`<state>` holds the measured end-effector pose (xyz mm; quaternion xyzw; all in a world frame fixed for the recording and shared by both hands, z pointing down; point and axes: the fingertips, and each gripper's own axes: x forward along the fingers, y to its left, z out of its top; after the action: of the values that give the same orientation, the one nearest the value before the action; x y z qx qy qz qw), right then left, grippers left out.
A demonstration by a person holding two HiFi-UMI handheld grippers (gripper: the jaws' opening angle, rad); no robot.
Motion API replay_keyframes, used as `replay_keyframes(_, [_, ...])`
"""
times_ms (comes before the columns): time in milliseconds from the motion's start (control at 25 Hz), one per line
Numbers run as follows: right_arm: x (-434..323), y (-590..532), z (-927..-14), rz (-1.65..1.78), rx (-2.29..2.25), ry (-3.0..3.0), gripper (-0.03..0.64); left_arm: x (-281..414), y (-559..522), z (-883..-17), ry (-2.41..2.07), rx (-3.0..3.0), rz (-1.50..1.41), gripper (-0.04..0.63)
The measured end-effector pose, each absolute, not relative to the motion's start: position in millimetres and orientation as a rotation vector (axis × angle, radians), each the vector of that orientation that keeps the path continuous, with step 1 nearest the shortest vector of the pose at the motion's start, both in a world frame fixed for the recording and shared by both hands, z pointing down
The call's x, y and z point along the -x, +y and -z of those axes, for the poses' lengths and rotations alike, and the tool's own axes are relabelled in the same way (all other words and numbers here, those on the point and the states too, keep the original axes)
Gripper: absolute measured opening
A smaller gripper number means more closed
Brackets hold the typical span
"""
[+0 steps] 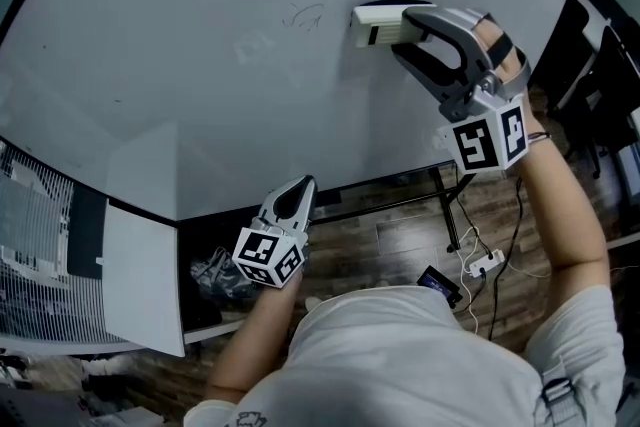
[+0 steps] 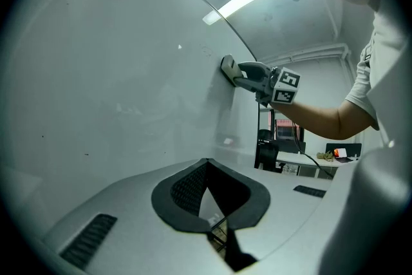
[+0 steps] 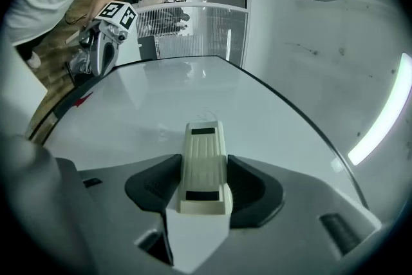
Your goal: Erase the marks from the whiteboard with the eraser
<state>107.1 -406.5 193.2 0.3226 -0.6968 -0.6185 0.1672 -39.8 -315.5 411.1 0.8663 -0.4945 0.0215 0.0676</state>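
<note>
The right tongs (image 1: 402,27) are clamped on the cream eraser (image 1: 376,23) and hold it against the whiteboard (image 1: 180,45), just right of a faint scribbled mark (image 1: 303,15). The left tongs (image 1: 299,191) hang near the board's lower edge, closed together with nothing between them.

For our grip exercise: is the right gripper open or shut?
Shut on the eraser: in the right gripper view both jaws of the right gripper press against its sides.

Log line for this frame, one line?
right tool: shut on eraser, on whiteboard | mark: unerased | left tool: shut, empty
</note>
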Motion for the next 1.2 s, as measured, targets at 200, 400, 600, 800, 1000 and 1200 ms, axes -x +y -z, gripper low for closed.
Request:
replay_keyframes(200, [-106.2,-409.6,-278.5,1.633,-0.816,-2.02,0.233,35.8,-314.6,-420.2,-1.473,-2.597,-0.082,0.008])
replay_keyframes(400, [-102.0,-409.1,-363.5,1.494,-0.694,-2.041,0.233,31.8,-313.1,-423.5,-1.468,-2.591,-0.084,0.008])
replay_keyframes(600, [-105.0,-410.3,-434.6,1.406,-0.595,-2.013,0.233,24.2,-313.4,-427.5,-1.449,-2.594,-0.104,0.008])
replay_keyframes(800, [-114.8,-412.3,-452.4,1.398,-0.547,-1.989,0.233,20.4,-313.6,-428.6,-1.444,-2.596,-0.112,0.008])
replay_keyframes(1000, [-138.0,-418.1,-405.9,1.447,-0.621,-1.963,0.233,16.8,-313.6,-429.7,-1.437,-2.604,-0.118,0.008])
replay_keyframes(1200, [-162.3,-424.2,-324.1,1.559,-0.689,-1.922,0.233,8.9,-315.4,-428.7,-1.413,-2.624,-0.119,0.008])
